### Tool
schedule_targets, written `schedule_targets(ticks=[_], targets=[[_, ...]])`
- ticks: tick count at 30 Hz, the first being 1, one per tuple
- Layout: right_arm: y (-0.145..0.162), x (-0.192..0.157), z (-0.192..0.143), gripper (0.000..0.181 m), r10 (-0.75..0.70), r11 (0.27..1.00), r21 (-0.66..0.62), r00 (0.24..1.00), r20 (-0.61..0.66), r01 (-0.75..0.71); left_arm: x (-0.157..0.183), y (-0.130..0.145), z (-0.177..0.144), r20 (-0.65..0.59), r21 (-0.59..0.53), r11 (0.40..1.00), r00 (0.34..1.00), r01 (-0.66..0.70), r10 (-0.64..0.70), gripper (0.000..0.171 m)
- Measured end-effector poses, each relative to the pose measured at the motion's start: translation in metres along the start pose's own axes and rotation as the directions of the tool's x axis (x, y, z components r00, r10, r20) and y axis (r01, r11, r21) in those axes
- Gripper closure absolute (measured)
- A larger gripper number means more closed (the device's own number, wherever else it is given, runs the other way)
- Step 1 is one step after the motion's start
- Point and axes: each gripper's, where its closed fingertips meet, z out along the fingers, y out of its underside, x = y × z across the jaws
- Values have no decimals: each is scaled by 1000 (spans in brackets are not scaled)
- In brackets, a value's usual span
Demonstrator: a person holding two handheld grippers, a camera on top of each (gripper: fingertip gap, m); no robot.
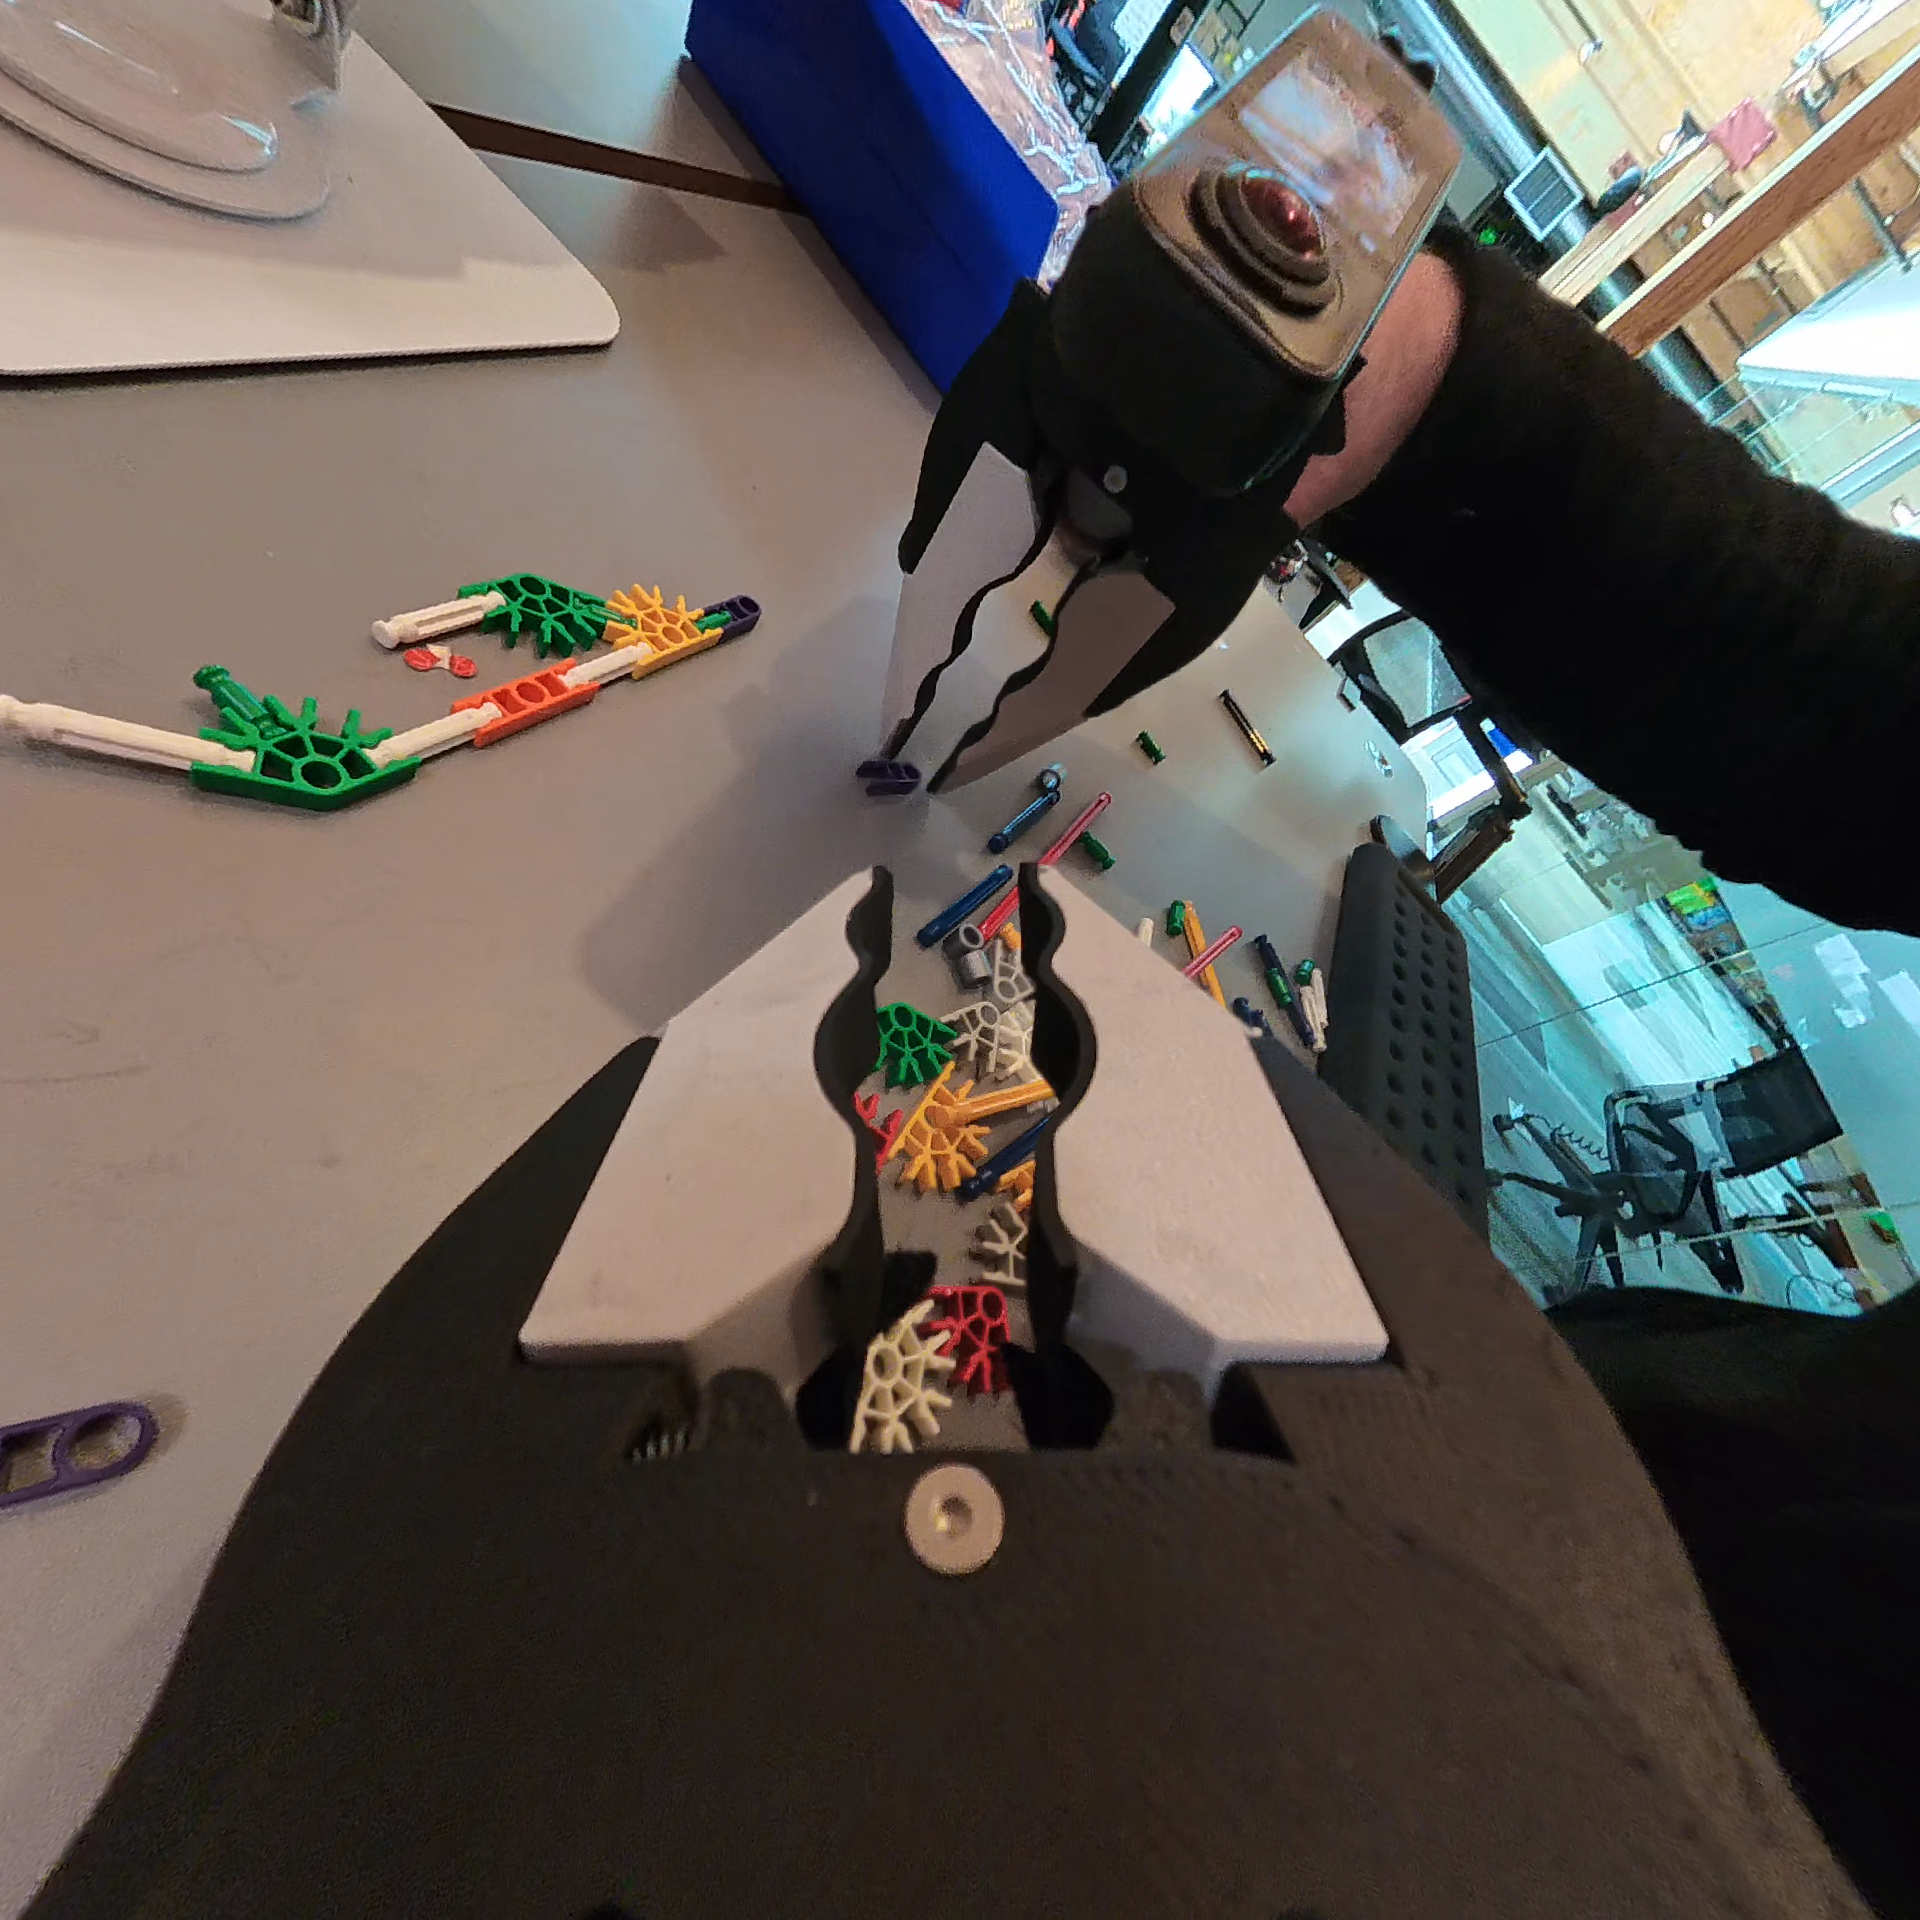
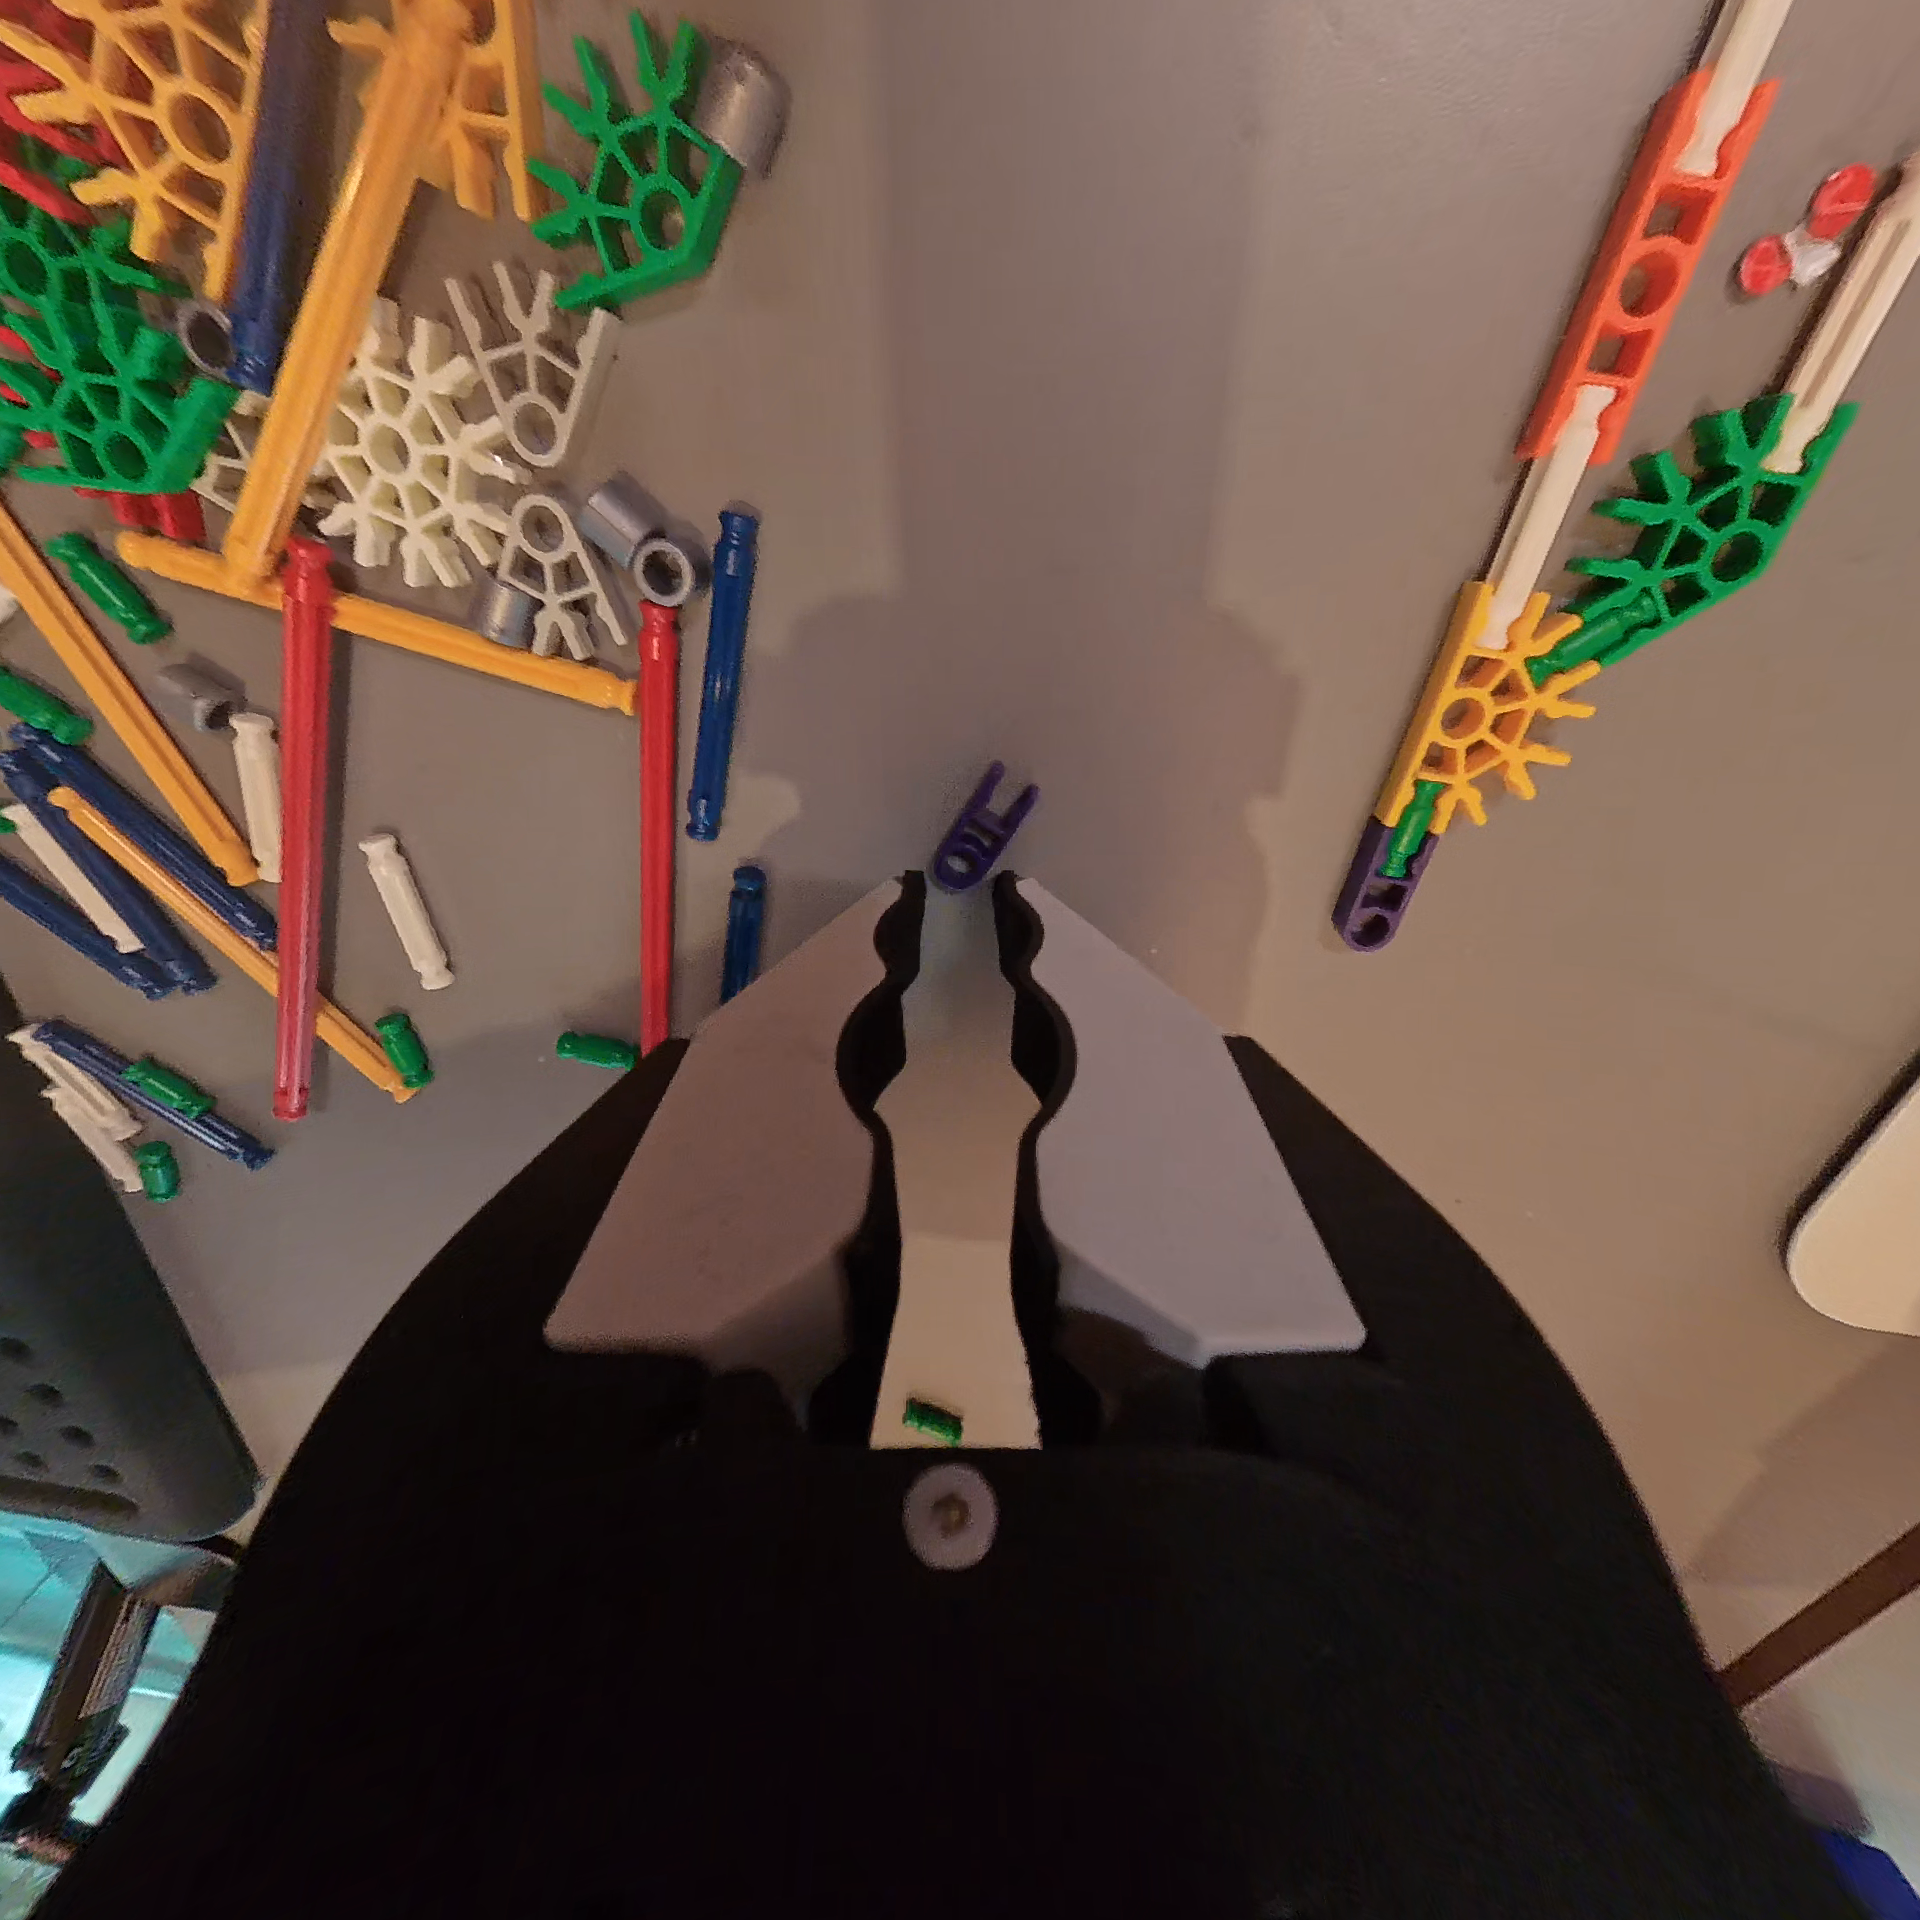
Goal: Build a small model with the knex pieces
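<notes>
A small purple connector [image 2: 977,831] lies on the grey table [image 2: 1039,416] just past the tips of my right gripper [image 2: 959,883]. The jaws are open a narrow gap, and the connector's round end sits at the mouth. In the left wrist view the right gripper [image 1: 916,771] points steeply down at this connector [image 1: 888,777]. My left gripper [image 1: 956,878] is open and empty, hovering over a pile of loose coloured connectors and rods [image 1: 966,1122]. A built chain of white rods with green, orange, yellow and purple connectors [image 1: 312,748] lies to the left; it also shows in the right wrist view [image 2: 1662,551].
The loose pile [image 2: 364,416] spreads left of the right gripper. Another purple connector [image 1: 73,1449] lies near the left edge. A white board [image 1: 312,260] with a clear dish [image 1: 156,104] and a blue box [image 1: 883,177] stand at the back. A black perforated part [image 1: 1403,997] sits at the table edge. My right fingertips sit around 15 centimeters from my left ones. The purple connector [image 1: 73,1449] lies some 15 centimeters from my left tips, 25 centimeters from my right tips.
</notes>
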Motion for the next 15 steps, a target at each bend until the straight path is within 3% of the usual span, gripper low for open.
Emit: schedule_targets(ticks=[4,8,11,15], targets=[[7,0,-5,162,33,999,-12,999,-22,-34,-1,5,5,5,-65,997,999,-40,40,149],[15,-9,-36,164,142,986,104,986,-82,-134,-5,8,11,18,-148,983,993,-110,113,149],[22,-35,-53,170,235,952,220,969,-72,-214,-5,15,18,11,-231,953,979,-197,205,149],[37,-83,-43,174,303,915,282,953,-10,-288,1,31,27,-29,-334,894,951,-300,309,150]])
